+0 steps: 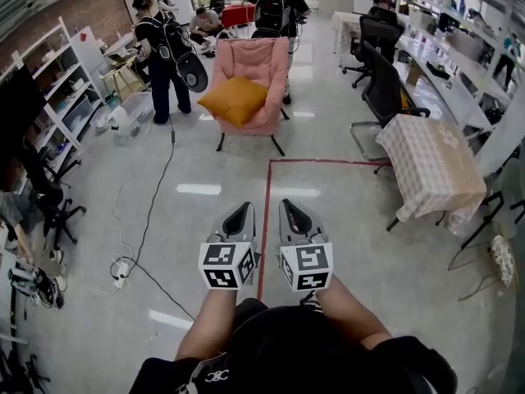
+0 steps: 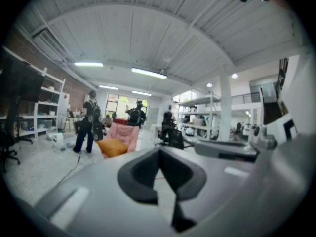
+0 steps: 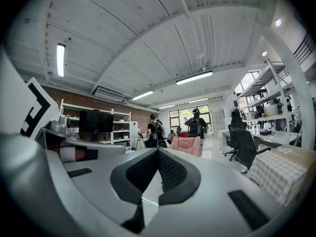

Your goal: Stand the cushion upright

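Orange cushion (image 1: 234,99) lies tilted on the far pink armchair (image 1: 264,62), well apart from left gripper (image 1: 243,212) and right gripper (image 1: 290,208), both pressed together, empty. Approach first, then spread jaws and pinch its top edge.

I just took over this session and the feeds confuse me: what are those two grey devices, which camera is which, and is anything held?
No robot arm here: a person holds a gripper in each hand. The head view looks down from the person's head, showing the left gripper and right gripper side by side above the floor. The other two views ride on the grippers, looking along their fingers. Both pairs are pressed together with nothing between them. The orange cushion rests on the pink armchair well ahead, untouched.
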